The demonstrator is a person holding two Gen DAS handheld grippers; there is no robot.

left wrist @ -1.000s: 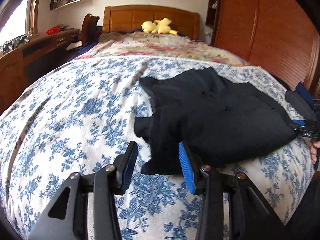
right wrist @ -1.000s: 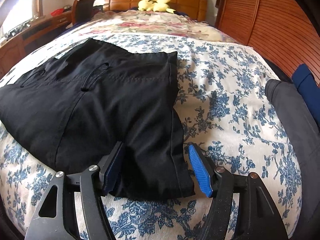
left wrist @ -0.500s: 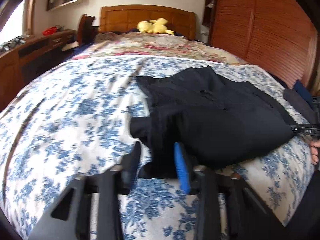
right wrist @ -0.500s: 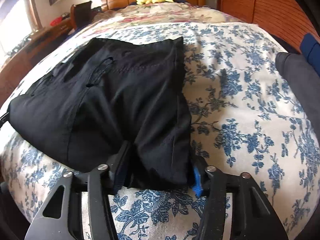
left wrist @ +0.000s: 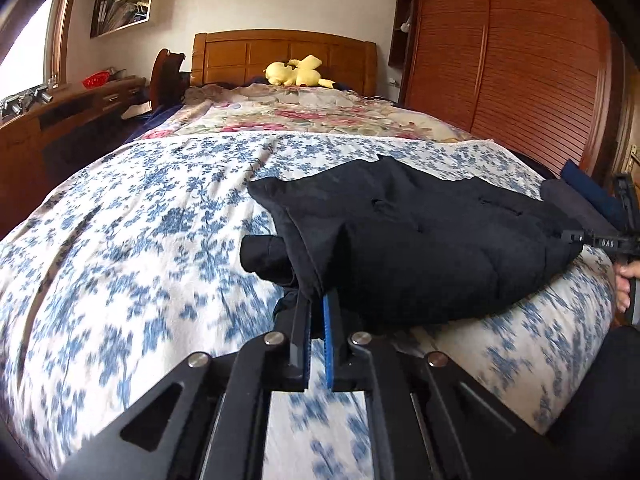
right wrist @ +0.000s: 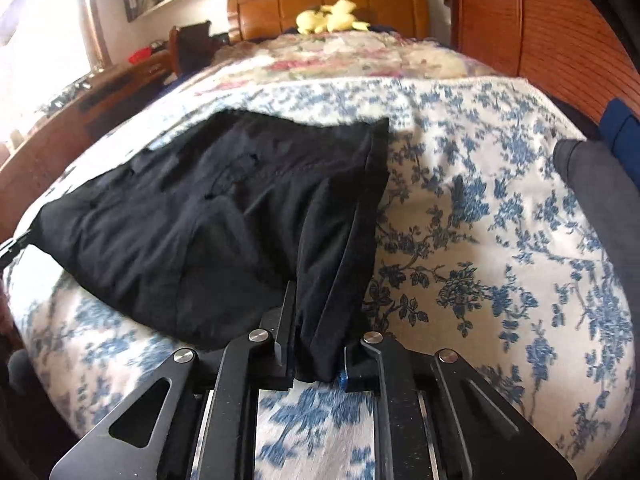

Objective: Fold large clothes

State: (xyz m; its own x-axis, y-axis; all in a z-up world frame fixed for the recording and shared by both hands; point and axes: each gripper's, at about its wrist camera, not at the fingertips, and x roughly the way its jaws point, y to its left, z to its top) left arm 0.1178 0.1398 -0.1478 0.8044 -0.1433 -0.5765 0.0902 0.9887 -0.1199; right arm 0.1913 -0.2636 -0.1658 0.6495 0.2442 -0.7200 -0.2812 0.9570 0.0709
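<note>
Both hand-held grippers are seen clenched on one black garment (left wrist: 420, 240) that is spread across a bed covered by a blue-and-white floral bedspread (left wrist: 132, 264). At the lower centre of the left wrist view, the left hand-held gripper (left wrist: 316, 320) is seen with its blue-lined jaws drawn almost together, a thin fold of the garment's near left corner pinched between them. At the lower centre of the right wrist view, the right hand-held gripper (right wrist: 318, 344) is seen with its jaws closing on a thicker bunch of the garment's near right edge, which is pressed between the pads. The garment is seen from centre to right in the left view and from left to centre in the right view. At the right edge of the left view, the other gripper and part of a person's hand (left wrist: 624, 284) are visible. A yellow plush toy (left wrist: 296, 74) is seen by the wooden headboard (left wrist: 240, 56) at upper centre. Folded dark grey clothing (right wrist: 596, 176) is seen at the right edge of the bed, beside a louvred wooden wardrobe (left wrist: 520, 60).
</note>
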